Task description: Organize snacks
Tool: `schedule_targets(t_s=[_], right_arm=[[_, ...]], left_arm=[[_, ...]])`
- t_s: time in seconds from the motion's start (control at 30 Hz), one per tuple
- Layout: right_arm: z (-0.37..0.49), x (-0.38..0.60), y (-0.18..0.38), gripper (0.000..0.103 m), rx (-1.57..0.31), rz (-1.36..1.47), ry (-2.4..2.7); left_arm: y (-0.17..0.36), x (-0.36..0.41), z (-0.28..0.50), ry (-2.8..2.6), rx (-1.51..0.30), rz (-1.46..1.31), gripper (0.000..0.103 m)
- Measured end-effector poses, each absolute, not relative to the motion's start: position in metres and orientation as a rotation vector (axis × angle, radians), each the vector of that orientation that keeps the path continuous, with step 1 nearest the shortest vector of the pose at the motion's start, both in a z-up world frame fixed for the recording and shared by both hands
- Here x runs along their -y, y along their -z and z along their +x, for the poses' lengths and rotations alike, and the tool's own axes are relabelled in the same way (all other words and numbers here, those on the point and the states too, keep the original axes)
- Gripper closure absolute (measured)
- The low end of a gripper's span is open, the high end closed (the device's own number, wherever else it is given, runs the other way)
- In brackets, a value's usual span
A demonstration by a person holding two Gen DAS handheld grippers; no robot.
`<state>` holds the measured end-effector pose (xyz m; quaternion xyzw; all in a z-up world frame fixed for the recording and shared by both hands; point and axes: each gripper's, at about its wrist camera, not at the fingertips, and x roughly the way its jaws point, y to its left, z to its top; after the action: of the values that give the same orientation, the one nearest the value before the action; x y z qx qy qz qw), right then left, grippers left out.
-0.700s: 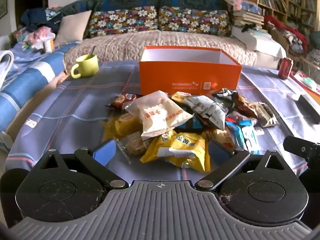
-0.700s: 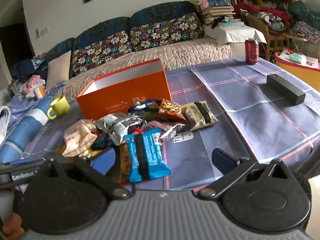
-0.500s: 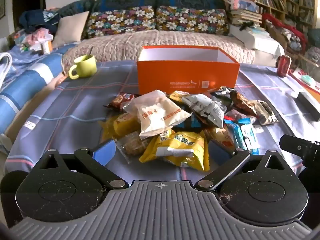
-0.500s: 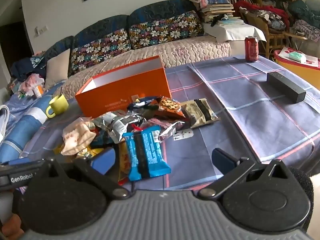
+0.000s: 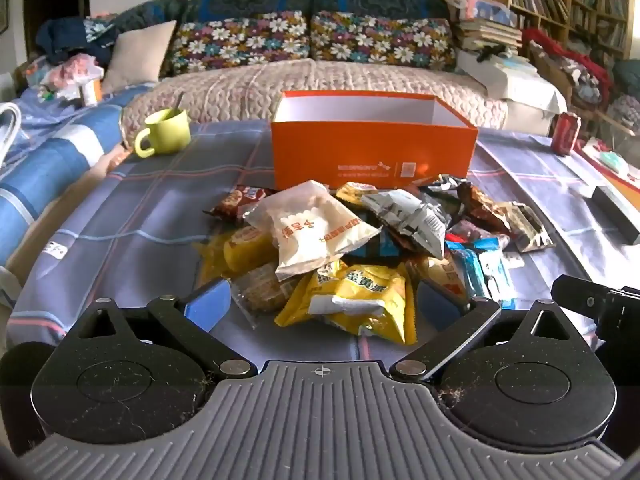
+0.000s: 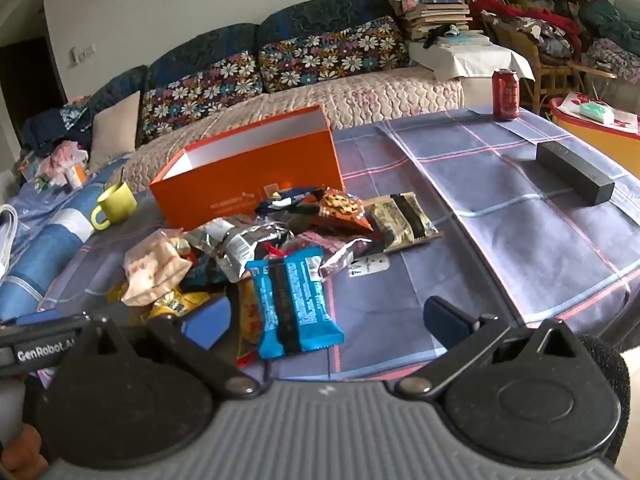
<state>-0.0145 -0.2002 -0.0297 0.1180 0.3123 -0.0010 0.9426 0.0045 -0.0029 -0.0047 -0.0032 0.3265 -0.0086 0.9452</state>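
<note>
Both grippers have crept forward toward the snack pile [image 5: 352, 248] over the last moment, so the packets now sit a little larger and lower in each view, though nothing in the heap itself has shifted. I read this as the approach to a first pick: no packet has yet gone into the orange box [image 5: 374, 148], whose white inside looks bare from here, although its near wall hides the floor and I can't be sure. My left gripper [image 5: 323, 304] has its jaws spread wide, with the yellow packet [image 5: 356, 296] lying between the blue pads, seemingly just beyond them and untouched. My right gripper [image 6: 324, 320] is likewise spread and holds nothing; the blue wrapper [image 6: 294, 300] lies just ahead of it, near the left pad. The pile rests directly in front of the box, touching or nearly touching its front wall, so each transfer should be short. All of this sits on a table under a purple checked cloth [image 6: 520, 220], with a green mug [image 5: 164, 132] off to the left, a red can [image 6: 506, 94] at the far right edge and a black bar [image 6: 574, 174] near it. Behind is a sofa [image 5: 320, 76] with floral cushions, and bookshelves fill the right corner.
</note>
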Motion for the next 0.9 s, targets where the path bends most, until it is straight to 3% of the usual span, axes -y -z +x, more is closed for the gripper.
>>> schedule_targets(t_s=[0.9], right_arm=[[-0.0130, 0.2001, 0.0366, 0.000, -0.661, 0.245, -0.006]], left_arm=[[0.0115, 0.0032, 0.0061, 0.025, -0.685, -0.015, 0.027]])
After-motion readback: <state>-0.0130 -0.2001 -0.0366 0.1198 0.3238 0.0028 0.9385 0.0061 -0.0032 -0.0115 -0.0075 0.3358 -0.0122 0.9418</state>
